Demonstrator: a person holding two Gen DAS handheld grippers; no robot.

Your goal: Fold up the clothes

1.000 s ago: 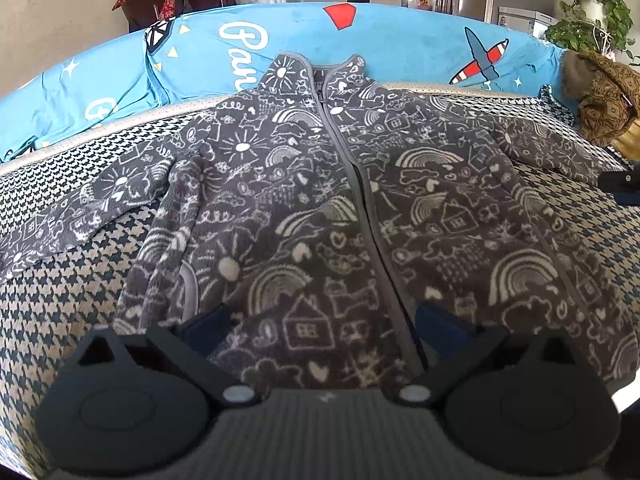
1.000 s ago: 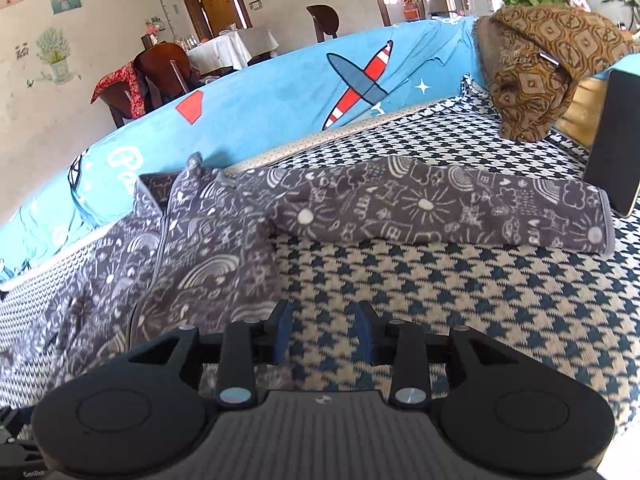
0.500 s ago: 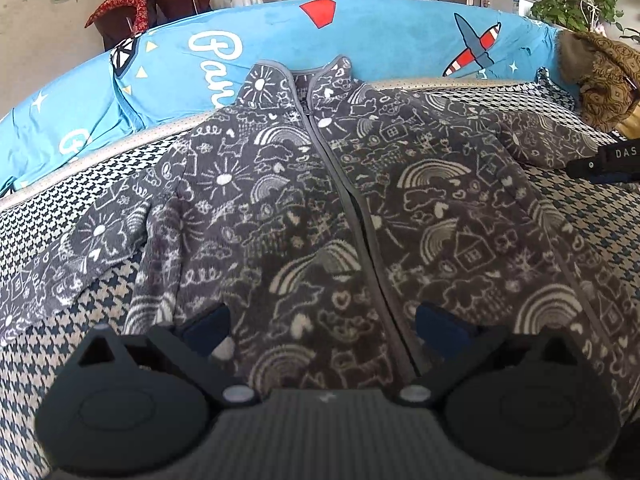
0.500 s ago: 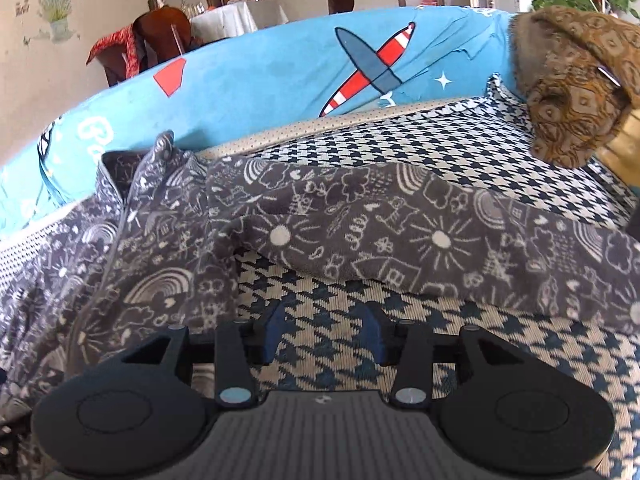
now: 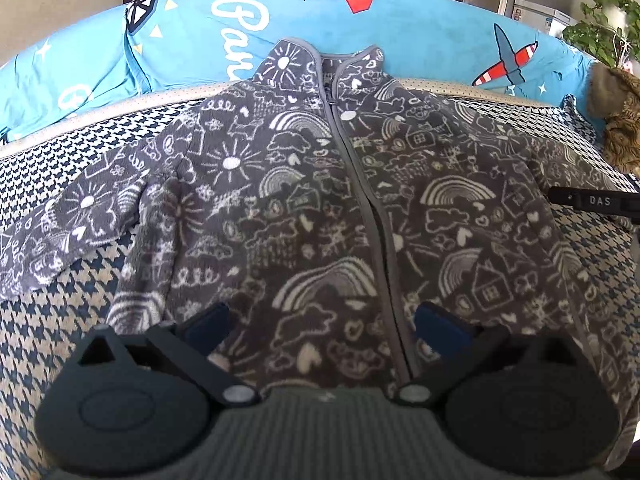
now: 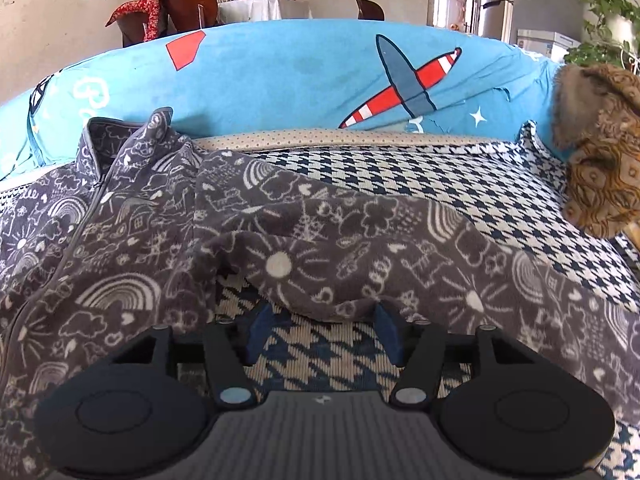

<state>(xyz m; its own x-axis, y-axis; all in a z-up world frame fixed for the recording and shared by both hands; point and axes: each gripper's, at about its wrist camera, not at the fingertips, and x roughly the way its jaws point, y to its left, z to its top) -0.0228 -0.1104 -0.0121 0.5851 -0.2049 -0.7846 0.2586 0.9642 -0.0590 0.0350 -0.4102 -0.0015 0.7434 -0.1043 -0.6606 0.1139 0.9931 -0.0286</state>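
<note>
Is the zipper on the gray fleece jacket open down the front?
No, in the left wrist view the fleece jacket lies flat with its zipper closed from collar to hem.

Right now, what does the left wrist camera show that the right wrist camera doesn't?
Only the left wrist view shows the whole jacket front, its left sleeve and the right tongs' tip at the edge. Only the right wrist view shows the right sleeve close, with the open right tongs under its edge. Both show the blue bedding and the brown cloth.
</note>
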